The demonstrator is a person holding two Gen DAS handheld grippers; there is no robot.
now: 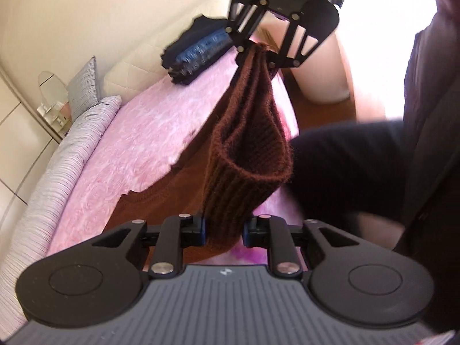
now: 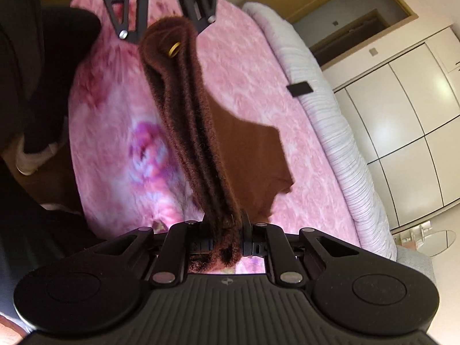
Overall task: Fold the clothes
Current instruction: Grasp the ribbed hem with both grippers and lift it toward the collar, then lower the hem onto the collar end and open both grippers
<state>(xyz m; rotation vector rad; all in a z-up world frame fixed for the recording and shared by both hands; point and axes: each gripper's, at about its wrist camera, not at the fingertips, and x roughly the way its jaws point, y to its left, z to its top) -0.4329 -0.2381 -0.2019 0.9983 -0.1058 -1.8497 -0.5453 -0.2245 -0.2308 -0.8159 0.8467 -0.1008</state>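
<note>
A dark brown ribbed knit garment is stretched in the air between both grippers above a pink fluffy blanket. My left gripper is shut on one end of its bunched edge. At the far end, my right gripper is shut on the other end. In the right wrist view the right gripper clamps the folds of the garment, and the left gripper holds the far end beside a gold ring. A lower part of the garment lies on the blanket.
A folded dark blue pile sits at the bed's far end. A striped duvet and a grey pillow line the wall side. A person in dark clothes stands at the bed's edge. White wardrobe doors stand beyond.
</note>
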